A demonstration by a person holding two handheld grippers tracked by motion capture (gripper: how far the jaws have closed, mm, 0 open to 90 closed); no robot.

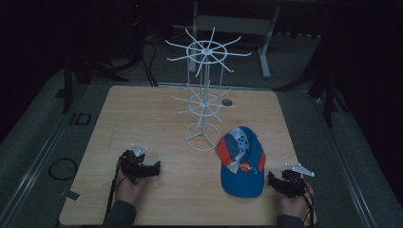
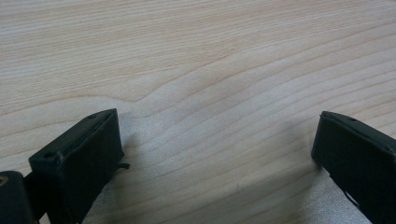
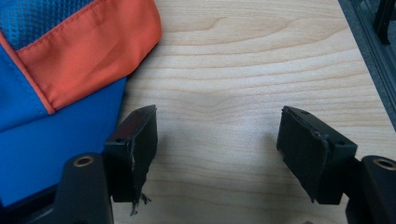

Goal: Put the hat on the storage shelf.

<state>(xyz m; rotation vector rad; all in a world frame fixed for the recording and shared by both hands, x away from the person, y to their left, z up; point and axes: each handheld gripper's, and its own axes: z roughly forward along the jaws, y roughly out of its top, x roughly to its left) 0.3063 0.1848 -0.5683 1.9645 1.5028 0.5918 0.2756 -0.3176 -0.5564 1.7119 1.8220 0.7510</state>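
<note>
A blue and orange cap (image 1: 242, 161) lies on the wooden table (image 1: 157, 123), brim toward the front edge. Behind it, at the table's middle, stands a white wire display rack (image 1: 203, 90) with spoked arms on two tiers. My right gripper (image 1: 276, 182) rests at the front right, just right of the cap's brim, jaws open over bare wood. The right gripper view has the cap's blue and orange cloth (image 3: 56, 70) beside the left jaw and nothing between the pads. My left gripper (image 1: 153, 169) sits at the front left, open, with only wood grain (image 2: 215, 93) between its jaws.
A small dark hole (image 1: 227, 102) marks the tabletop behind the rack. A grey frame and cables stand on the dark floor beyond the table's far edge. The table's right edge (image 3: 359, 46) runs close to my right gripper.
</note>
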